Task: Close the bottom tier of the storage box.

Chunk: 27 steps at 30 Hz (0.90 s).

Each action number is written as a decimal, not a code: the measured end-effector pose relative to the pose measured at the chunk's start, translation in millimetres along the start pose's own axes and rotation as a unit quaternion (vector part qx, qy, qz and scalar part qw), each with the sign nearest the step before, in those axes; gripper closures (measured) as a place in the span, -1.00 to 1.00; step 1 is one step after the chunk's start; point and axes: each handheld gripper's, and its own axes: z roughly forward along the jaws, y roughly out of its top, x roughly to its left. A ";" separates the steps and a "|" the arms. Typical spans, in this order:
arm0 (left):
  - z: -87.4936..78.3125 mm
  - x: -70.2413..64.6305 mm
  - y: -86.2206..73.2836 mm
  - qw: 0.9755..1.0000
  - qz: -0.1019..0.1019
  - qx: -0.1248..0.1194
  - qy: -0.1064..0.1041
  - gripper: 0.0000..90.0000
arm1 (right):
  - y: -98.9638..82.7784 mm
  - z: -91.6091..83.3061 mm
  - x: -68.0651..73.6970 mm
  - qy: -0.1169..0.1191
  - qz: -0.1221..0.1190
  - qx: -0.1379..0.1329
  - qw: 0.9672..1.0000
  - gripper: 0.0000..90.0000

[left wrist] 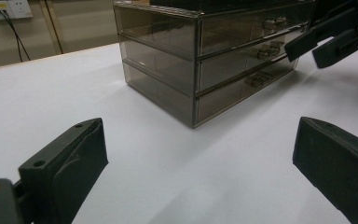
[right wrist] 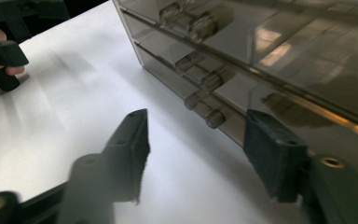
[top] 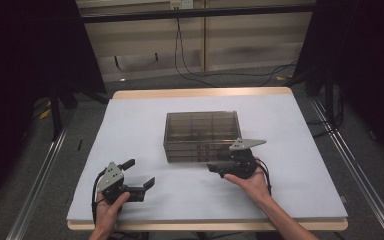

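Observation:
A smoky see-through drawer box (top: 201,136) with three rows of drawers stands in the middle of the white-covered table (top: 130,125). My right gripper (top: 218,168) is open just in front of the box's lower front, and its jaws (right wrist: 198,135) point at the bottom drawer's handle (right wrist: 210,117) without touching it. More handles (right wrist: 212,77) sit above. My left gripper (top: 140,174) rests near the table's front left, wide open with nothing between its jaws (left wrist: 200,140). In the left gripper view the box (left wrist: 196,60) is ahead and the right gripper (left wrist: 326,42) is at its corner.
A wooden table edge (top: 200,93) shows behind the white sheet. Black frame posts (top: 55,115) flank the table on dark floor, and cables (top: 190,70) trail behind it. A wall socket (left wrist: 9,8) is on the far wall.

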 end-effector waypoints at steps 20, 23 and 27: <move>-0.4 -0.4 0.0 1.000 -0.008 -0.005 0.006 -0.94 | -11.3 -62.2 -8.2 -0.016 0.009 -0.043 0.999 -0.65; 0.8 -3.4 0.0 1.000 0.001 -0.004 0.005 -0.93 | -15.6 -70.9 -8.1 -0.018 0.010 -0.048 0.999 -0.66; 0.6 -2.9 -0.1 1.000 -0.004 -0.005 0.008 -0.93 | -22.6 -82.5 -10.0 -0.025 0.010 -0.052 0.998 -0.69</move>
